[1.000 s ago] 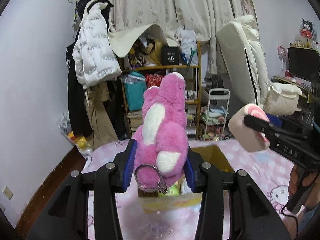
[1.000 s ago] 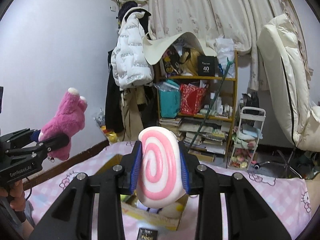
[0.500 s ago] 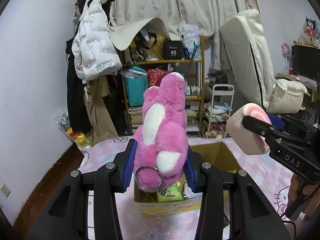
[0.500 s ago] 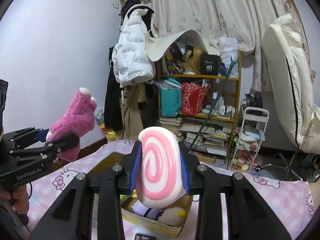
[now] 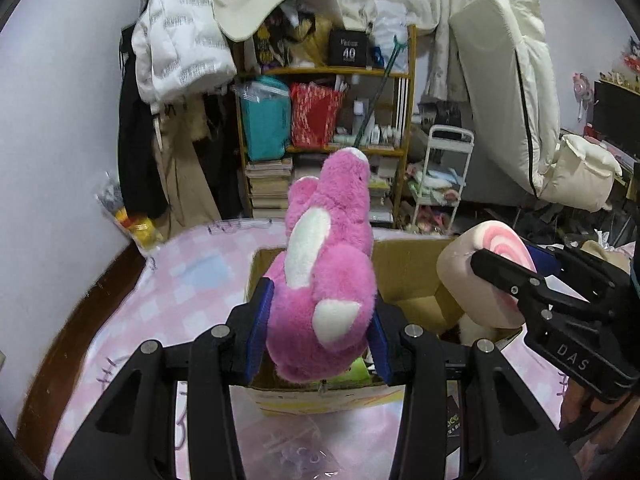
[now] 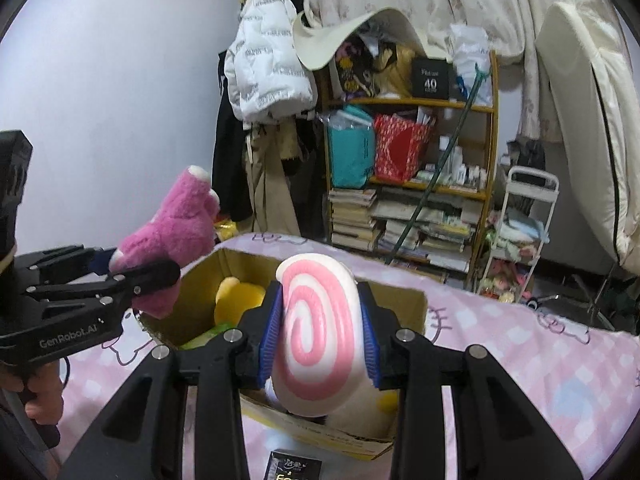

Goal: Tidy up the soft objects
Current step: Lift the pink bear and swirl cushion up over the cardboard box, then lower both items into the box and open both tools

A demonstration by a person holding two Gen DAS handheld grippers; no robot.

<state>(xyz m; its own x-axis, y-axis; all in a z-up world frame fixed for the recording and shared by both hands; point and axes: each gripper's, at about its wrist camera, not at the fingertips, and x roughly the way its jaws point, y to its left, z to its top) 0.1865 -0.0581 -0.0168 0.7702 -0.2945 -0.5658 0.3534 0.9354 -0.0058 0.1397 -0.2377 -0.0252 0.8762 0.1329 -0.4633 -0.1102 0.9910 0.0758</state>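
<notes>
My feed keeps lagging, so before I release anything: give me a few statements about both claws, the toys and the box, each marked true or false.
1. The left claw is shut on the fluffy pink plush toy with white patches. True.
2. The right claw is open and holds nothing. False: it grips the pink-and-white spiral-patterned soft cushion.
3. The open brown cardboard box is empty. False: a yellow plush toy lies inside.
4. The box sits on a pink checked sheet with cat prints. True.
5. The pink plush already lies in the box. False: it is held above it.
</notes>
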